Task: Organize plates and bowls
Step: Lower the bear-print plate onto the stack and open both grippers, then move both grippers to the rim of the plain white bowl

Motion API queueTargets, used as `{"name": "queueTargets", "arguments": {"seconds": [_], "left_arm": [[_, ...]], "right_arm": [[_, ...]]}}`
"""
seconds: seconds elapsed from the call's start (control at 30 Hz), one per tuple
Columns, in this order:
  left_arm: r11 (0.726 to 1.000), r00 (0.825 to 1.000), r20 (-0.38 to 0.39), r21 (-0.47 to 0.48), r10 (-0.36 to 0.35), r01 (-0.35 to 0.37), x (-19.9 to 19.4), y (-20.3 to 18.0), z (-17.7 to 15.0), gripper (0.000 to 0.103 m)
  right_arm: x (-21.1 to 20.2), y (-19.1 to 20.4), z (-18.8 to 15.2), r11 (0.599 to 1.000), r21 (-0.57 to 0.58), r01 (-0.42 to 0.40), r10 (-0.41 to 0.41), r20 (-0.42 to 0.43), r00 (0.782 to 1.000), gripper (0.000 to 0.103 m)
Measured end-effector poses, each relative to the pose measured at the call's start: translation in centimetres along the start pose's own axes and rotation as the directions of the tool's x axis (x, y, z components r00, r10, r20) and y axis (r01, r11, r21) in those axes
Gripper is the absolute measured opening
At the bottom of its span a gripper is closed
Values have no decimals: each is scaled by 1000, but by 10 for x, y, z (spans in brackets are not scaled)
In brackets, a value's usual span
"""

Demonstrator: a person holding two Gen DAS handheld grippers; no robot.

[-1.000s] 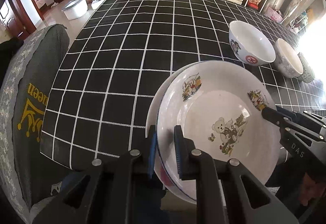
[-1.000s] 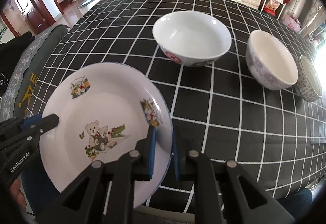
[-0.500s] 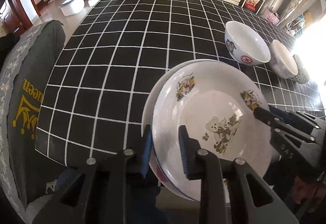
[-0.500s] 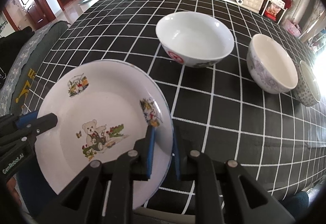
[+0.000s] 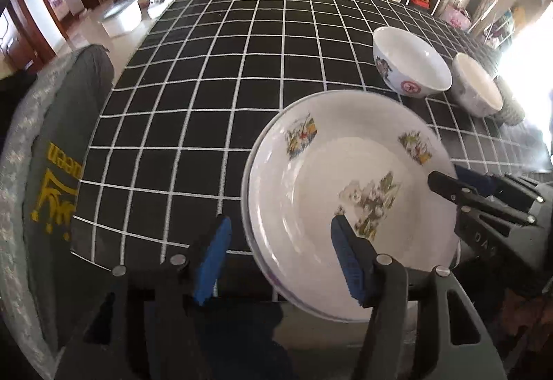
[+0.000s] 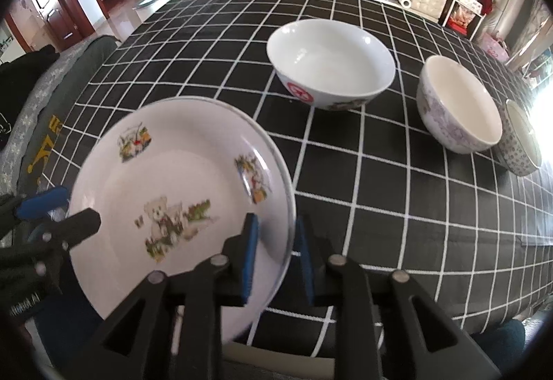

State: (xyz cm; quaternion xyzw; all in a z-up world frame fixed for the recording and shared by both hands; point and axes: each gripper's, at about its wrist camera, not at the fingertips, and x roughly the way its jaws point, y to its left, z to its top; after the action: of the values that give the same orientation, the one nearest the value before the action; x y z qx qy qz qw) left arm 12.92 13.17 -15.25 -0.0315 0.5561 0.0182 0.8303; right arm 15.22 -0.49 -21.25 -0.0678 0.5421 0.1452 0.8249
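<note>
Left hand-held gripper (image 5: 280, 255), seen through its own camera, has its blue pads spread wide apart and grips nothing; the near rim of the plate stack (image 5: 349, 207) passes between them without touching either pad. At least two plates lie nested here, a second rim showing just under the cartoon-printed top one, and the stack sits at the near edge of the desk (image 5: 207, 103), overhanging it slightly. At the stack's right rim the right hand-held gripper (image 5: 459, 186) reaches in. Beyond, the large white bowl (image 5: 411, 72) stands near a patterned bowl (image 5: 477, 89), with a third bowl half lost in glare behind it.

From the right wrist camera, the right hand-held gripper (image 6: 274, 253) has its pads on either side of the stack's (image 6: 179, 193) right rim, one above and one below, close in on it; it looks clamped on the plates. The opened left hand-held gripper (image 6: 58, 210) shows at the far left rim. The large white bowl (image 6: 330, 63), the patterned bowl (image 6: 458, 103) and the small dotted bowl (image 6: 520, 141) stand in a row, apart from the plates.

The plates appear stacked, so the step in hand is likely settling and releasing that stack. Next probably calls for freeing the right hold, then nesting the bowls by size.
</note>
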Motion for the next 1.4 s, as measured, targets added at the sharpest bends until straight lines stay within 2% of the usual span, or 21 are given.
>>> {"name": "queueTargets", "arguments": {"seconds": [0.07,0.13,0.23,0.43,0.77,1.07,1.4], "left_arm": [[1000,1000,-11,1,-8,8,0,1,-3,58],[1000,1000,-10,-11,-13,13,-1,2,-4,58],[1000,1000,-4,-15,-21,21,-6,1,-5,58],[999,999,27,-8,-30,31,-21,-10,-3,58],[995,991,94,18,-98,97,-51,-46,11,58],[994,984,143,33,-105,101,-68,-70,27,58],[996,984,153,30,-88,84,-62,-84,59,58]], "right_arm": [[1,-1,-1,1000,0,-8,8,-10,1000,32],[1,-3,-3,1000,8,-17,17,-10,1000,40],[-3,-6,-5,999,25,-32,32,3,999,47],[-22,-14,-6,998,42,-50,48,35,998,53],[-61,-42,-4,993,92,-70,59,111,992,55],[-90,-71,-1,990,111,-82,63,169,984,55],[-95,-87,22,992,86,-93,74,194,978,55]]}}
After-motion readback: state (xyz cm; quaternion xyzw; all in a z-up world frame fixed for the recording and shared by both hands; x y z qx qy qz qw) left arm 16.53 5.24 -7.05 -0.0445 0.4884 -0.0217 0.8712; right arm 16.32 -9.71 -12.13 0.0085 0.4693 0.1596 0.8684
